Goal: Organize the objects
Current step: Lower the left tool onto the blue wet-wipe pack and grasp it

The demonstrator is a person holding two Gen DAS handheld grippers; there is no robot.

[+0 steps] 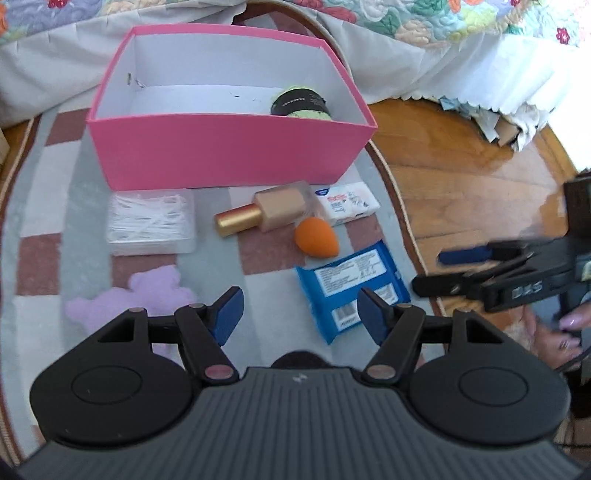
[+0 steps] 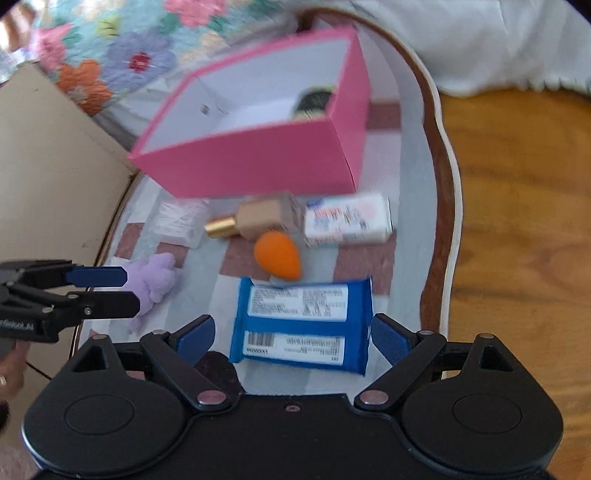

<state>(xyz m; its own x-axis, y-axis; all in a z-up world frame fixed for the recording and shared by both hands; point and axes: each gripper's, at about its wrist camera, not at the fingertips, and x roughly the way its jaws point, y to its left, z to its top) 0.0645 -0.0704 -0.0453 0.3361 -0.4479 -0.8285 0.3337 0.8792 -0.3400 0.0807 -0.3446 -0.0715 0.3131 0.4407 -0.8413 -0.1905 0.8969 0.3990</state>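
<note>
A pink box (image 1: 229, 147) (image 2: 258, 166) stands on the rug and holds a black-and-green jar (image 1: 301, 105). In front of it lie a clear swab case (image 1: 149, 221), a gold-capped foundation bottle (image 1: 266, 212) (image 2: 258, 219), a white pack (image 1: 349, 203) (image 2: 347, 221), an orange sponge (image 1: 316, 236) (image 2: 277, 254), a blue wipes pack (image 1: 351, 284) (image 2: 303, 321) and a purple fluffy thing (image 1: 147, 295) (image 2: 157, 277). My left gripper (image 1: 301, 310) (image 2: 129, 291) is open over bare rug beside the purple thing. My right gripper (image 2: 293, 336) (image 1: 428, 271) is open, its pads either side of the wipes pack and not pressing it.
The checked rug (image 1: 48, 206) ends at a curved brown border (image 2: 439, 206), with wooden floor (image 2: 517, 221) beyond. A bed with a floral quilt (image 1: 424, 22) and white skirt rises behind the box. A beige cardboard panel (image 2: 48, 177) stands left. A person's hand (image 1: 565, 332) holds the right gripper.
</note>
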